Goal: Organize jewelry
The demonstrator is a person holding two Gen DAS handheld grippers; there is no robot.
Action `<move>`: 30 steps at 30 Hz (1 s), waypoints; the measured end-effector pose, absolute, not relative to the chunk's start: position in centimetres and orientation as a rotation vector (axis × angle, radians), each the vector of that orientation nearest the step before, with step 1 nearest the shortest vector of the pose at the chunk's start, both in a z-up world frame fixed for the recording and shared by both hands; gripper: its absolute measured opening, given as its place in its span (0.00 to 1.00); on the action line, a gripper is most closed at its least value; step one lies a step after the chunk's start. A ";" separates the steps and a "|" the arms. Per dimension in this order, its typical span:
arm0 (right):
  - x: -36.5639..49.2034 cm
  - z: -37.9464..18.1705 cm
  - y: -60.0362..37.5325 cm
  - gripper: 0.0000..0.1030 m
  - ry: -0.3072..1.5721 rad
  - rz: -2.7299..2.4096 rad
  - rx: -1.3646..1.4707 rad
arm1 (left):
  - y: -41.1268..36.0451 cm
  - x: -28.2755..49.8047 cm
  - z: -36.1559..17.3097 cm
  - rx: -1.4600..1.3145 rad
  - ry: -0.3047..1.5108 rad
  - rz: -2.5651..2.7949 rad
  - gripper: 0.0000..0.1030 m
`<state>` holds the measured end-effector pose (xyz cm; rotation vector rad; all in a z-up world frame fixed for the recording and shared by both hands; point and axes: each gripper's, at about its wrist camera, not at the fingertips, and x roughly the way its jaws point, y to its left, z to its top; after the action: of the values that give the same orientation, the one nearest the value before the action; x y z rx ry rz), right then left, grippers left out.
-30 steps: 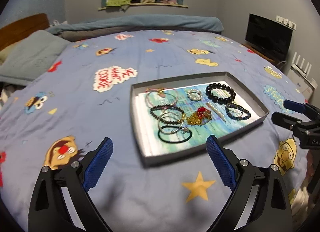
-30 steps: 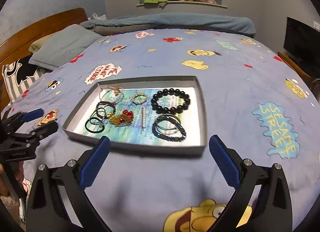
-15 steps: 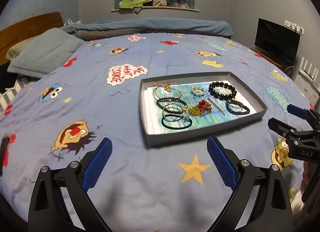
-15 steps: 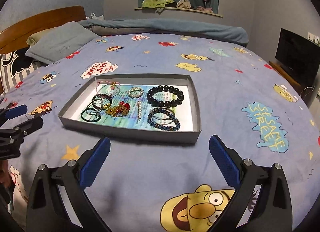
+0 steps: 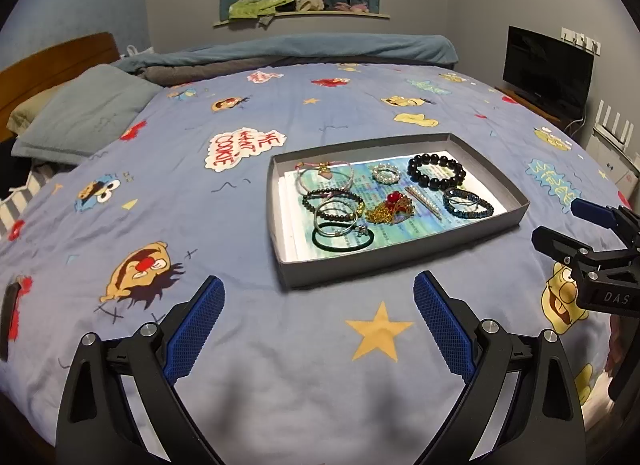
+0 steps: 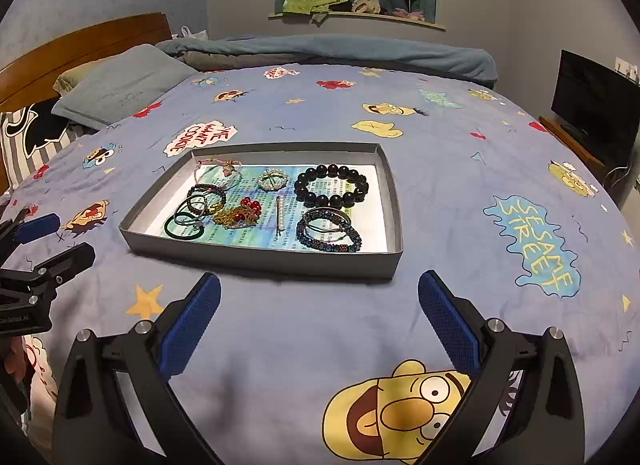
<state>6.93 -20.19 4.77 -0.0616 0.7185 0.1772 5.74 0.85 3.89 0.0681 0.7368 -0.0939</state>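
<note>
A shallow grey tray point(image 5: 400, 261) point(image 6: 260, 259) lies on the bed. It holds a black bead bracelet point(image 5: 436, 171) point(image 6: 331, 185), a blue bead bracelet point(image 5: 467, 203) point(image 6: 329, 229), a gold and red brooch point(image 5: 390, 207) point(image 6: 239, 212), a pearl ring point(image 5: 385, 174), a hair pin point(image 6: 279, 213) and several thin bangles point(image 5: 336, 217) point(image 6: 196, 209). My left gripper point(image 5: 318, 319) is open and empty, short of the tray's near edge. My right gripper point(image 6: 320, 317) is open and empty, also short of the tray. Each gripper shows in the other's view, the right one point(image 5: 580, 233) and the left one point(image 6: 44, 241).
The tray rests on a blue cartoon-print bedspread point(image 5: 200, 225). Pillows point(image 5: 84, 117) and a wooden headboard point(image 6: 80, 49) are at the far left. A rolled blanket point(image 5: 300, 51) lies along the far side. A TV point(image 5: 546, 67) stands at the right.
Both grippers have pulled back and up from the tray, which now sits smaller and farther in both views. Both stay open and empty.
</note>
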 end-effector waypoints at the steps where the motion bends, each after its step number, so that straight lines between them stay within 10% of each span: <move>1: 6.9 4.7 -20.2 0.95 0.718 0.178 -0.061 | 0.9 5.7 3.9 0.067 0.737 -0.094 0.92; 30: 6.9 4.7 -19.7 0.95 0.724 0.186 -0.066 | 0.8 5.9 3.6 0.063 0.749 -0.099 0.92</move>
<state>6.90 -19.74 4.72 -0.0664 0.7244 0.1857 5.87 0.78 3.62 0.0632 0.7486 -0.0994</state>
